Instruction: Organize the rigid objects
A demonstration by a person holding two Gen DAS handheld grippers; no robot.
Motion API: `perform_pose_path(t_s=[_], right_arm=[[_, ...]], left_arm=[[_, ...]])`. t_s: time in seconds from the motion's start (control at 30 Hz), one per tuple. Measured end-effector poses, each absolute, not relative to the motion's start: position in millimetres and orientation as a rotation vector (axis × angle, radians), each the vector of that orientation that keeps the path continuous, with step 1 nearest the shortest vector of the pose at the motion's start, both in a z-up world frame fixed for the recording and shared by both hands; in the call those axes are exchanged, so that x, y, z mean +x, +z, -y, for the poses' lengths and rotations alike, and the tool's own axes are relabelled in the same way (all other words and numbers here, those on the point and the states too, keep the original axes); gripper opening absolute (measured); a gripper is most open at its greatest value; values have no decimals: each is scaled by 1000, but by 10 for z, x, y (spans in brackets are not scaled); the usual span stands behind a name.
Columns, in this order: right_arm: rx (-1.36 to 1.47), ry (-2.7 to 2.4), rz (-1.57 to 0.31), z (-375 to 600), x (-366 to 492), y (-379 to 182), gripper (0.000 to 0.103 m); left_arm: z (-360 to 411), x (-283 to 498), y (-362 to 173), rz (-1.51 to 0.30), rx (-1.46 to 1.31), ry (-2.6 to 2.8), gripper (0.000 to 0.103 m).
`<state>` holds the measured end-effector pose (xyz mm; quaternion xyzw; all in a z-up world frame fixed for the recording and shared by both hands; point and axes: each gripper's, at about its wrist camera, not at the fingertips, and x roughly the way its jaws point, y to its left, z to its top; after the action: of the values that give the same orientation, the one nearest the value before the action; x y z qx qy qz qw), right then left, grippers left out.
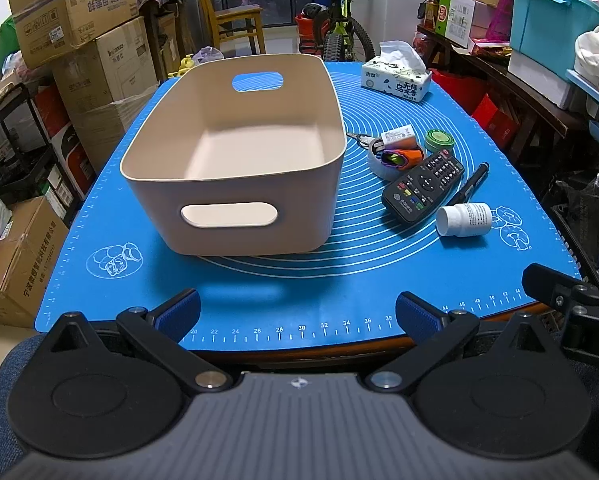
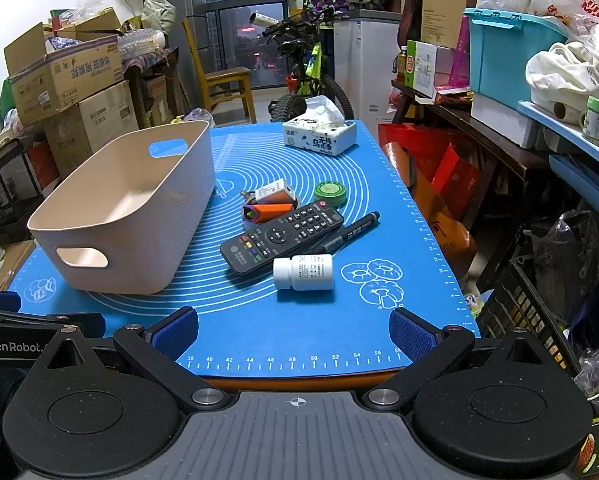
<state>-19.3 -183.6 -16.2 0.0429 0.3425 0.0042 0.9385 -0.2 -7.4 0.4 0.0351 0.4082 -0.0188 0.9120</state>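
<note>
1. Receptacle. A beige plastic bin (image 1: pixel 235 152) with cut-out handles stands upright and empty on the blue silicone mat (image 1: pixel 299 304) that covers the desk. It serves as the landmark for what follows. Its open top and empty floor suggest it is set out as the destination for the loose items.

2. Task items. All lie in one cluster on the mat to the right of the bin, none inside it:
   - a black remote control (image 2: pixel 281 236), flat, buttons up, its far end by the other small items;
   - a black marker pen (image 2: pixel 349 232), lying along the side of the remote away from the bin, apparently touching it;
   - a white pill bottle (image 2: pixel 303 272), on its side, nearest the desk's front edge;
   - a green round tin (image 2: pixel 330 193), flat, at the far end of the cluster;
   - an orange and purple object (image 2: pixel 265 212) with a small white charger block (image 2: pixel 273 192) behind it, packed too closely to tell what rests on what.

3. Non-task item. A tissue pack (image 2: pixel 319 136) sits beyond the bin, at the far right of the mat, well apart from the cluster; being soft, it likely stays.

4. Left claw (image 1: pixel 297 316). Spread wide, holding nothing, held over the desk's front edge and facing the bin.

5. Right claw (image 2: pixel 293 330). Spread wide, holding nothing, held over the front edge, right of the bin and facing the pill bottle.

6. Judgement. No sorting is done yet. The right claw's line favours the pill bottle first; lying on its side, it may roll if nudged.
</note>
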Motion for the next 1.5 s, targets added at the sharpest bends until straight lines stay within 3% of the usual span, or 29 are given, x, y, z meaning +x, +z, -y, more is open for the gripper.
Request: perform_pose_path(t_s=[1.5], right_arm=[[91,6,-698,1844,-197,-162,101]], left_arm=[[86,5,-60,-849,84,-57,102]])
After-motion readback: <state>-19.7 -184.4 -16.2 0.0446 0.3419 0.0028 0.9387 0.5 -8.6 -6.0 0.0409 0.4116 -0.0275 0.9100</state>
